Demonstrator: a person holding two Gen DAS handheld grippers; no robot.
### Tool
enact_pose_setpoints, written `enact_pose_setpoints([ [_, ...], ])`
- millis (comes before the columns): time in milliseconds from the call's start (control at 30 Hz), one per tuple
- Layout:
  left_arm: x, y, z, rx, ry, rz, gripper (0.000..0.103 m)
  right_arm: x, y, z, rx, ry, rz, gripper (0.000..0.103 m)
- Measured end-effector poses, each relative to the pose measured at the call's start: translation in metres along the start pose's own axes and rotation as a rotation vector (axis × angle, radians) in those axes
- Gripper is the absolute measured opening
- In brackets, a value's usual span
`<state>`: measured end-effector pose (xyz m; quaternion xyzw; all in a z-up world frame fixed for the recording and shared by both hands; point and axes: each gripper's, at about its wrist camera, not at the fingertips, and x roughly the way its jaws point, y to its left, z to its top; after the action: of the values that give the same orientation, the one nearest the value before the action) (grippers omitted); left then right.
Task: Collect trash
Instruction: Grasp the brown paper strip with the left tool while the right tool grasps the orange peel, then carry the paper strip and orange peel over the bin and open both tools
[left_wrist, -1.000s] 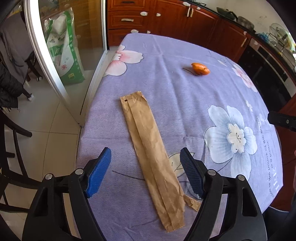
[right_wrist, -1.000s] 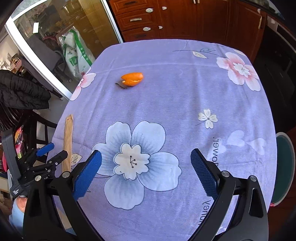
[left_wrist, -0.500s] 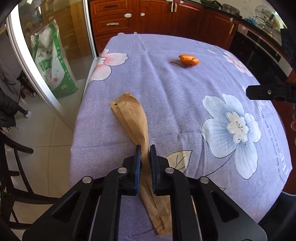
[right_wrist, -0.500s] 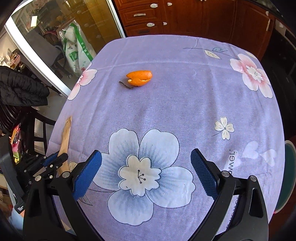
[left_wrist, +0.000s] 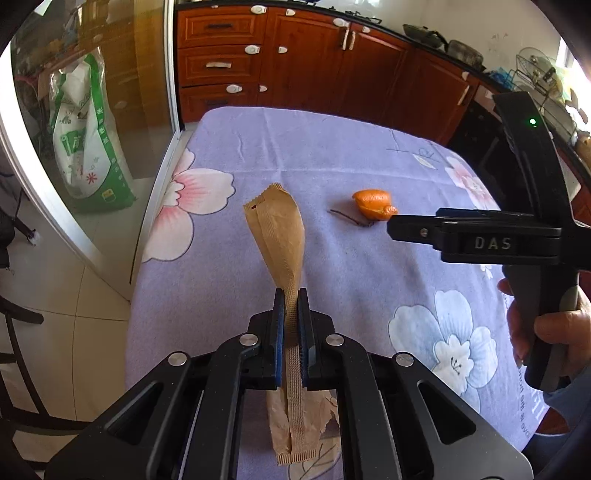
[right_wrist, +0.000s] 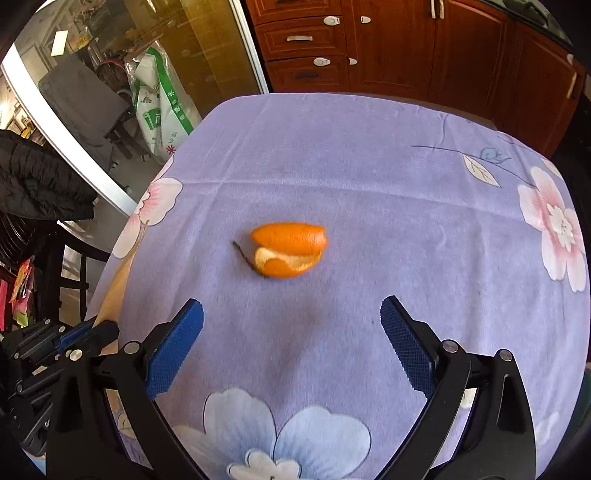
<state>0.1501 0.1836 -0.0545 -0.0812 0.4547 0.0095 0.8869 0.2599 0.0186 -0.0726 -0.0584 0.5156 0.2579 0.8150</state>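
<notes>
Brown paper wrapper was pinched tight between the blue pads of the left gripper in the left wrist view, jaws squeezed down to just the paper's thickness. Its far end stuck out ahead of the fingertips, curled up and off the purple flowered tablecloth, while the torn near end hung back under the gripper body. Orange peel lay on the cloth well ahead and to the right of those tips, with a thin dark twig just beside it. The right gripper's black frame came in from the right edge, its nose right next to the peel in the picture, though I couldn't tell from here whether it touched. The person's hand was wrapped around its handle.

Over in the right wrist view, the right gripper was spread wide with nothing between the fingers. The peel sat on the cloth ahead of the tips, roughly centred on the gap, clearly apart from both pads. The twig poked out on its left side. Down at the far left edge the left gripper showed up, a strip of the brown paper rising past it.
</notes>
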Motion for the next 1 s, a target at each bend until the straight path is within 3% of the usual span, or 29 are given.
enact_pose_setpoints([
  [133,0.015,-0.003,0.013,0.007,0.008,-0.009,0.007,0.020,-0.007,0.017,0.025,-0.004,0.004,0.092],
  [233,0.024,-0.004,0.018,0.010,0.017,-0.011,0.007,0.033,-0.008,0.020,0.019,0.006,0.000,0.084],
  [300,0.029,-0.004,0.019,0.010,0.023,-0.011,0.007,0.033,-0.003,0.018,-0.017,-0.020,-0.019,0.075],
  [400,0.032,-0.005,0.019,0.005,0.028,-0.013,0.007,0.032,0.001,0.016,-0.064,-0.036,-0.068,0.040],
  [533,0.030,-0.011,0.021,0.004,0.029,-0.012,0.007,0.020,0.002,0.015,-0.085,-0.045,-0.065,0.019],
  [767,0.009,-0.038,0.024,0.049,0.003,-0.024,0.007,-0.021,-0.010,0.001,-0.064,-0.076,-0.030,0.016],
  [1000,-0.018,-0.112,0.029,0.161,-0.038,-0.091,0.007,-0.098,-0.065,-0.027,0.046,-0.165,-0.051,0.016],
])
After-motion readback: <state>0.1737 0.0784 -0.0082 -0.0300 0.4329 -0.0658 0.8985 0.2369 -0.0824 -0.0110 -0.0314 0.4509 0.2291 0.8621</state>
